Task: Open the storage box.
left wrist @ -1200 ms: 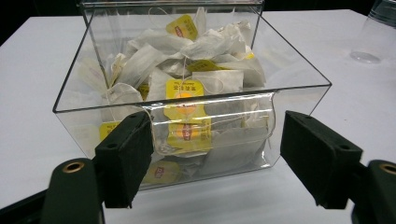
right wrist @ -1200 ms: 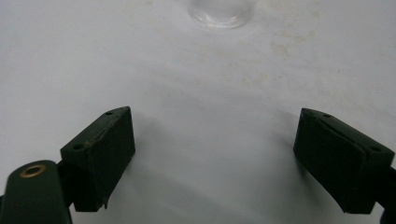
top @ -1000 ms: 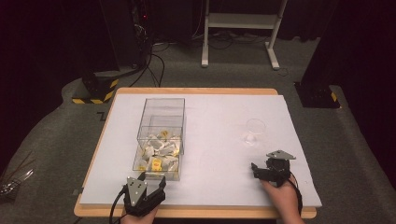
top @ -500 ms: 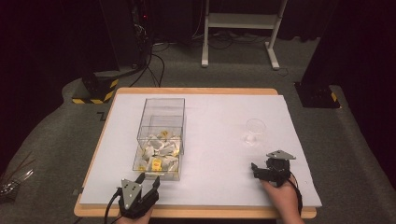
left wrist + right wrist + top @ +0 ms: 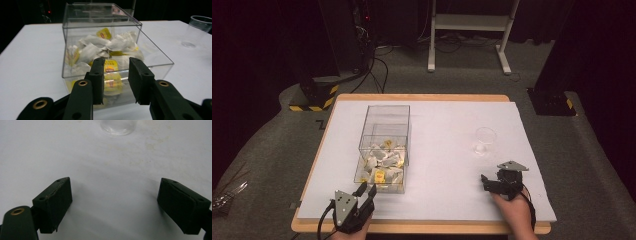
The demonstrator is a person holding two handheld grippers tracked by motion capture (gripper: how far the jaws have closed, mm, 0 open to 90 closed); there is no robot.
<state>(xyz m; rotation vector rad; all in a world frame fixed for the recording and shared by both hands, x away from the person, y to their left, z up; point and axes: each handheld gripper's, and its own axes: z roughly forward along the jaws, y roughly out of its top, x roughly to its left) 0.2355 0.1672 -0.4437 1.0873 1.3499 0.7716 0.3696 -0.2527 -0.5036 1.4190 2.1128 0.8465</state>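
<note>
hovering at the near edge of the surface (image 5: 437,150), the left tool (image 5: 366,191) points at the near wall of the clear box (image 5: 384,145), just short of it. its jaws have just been closing; they stand narrowed but apart, with nothing between them. in the left gripper view the two black pads (image 5: 98,75) frame a yellow-labelled tea bag (image 5: 110,66) that lies behind the clear wall, inside the box. the box stands left of the middle of the white-covered surface, its long side running away from the person, and holds a heap of white and yellow tea bags (image 5: 382,165) in its nearer half; the farther half looks bare.

the right tool (image 5: 486,183) sits well apart from the box, low over the right side of the surface, its jaws spread wide over plain white cover, gripping nothing. a clear plastic cup (image 5: 485,141) stands upright just beyond it, and its base shows at the top of the right gripper view (image 5: 117,127). a hand (image 5: 516,212) holds this tool from the near edge.
</note>
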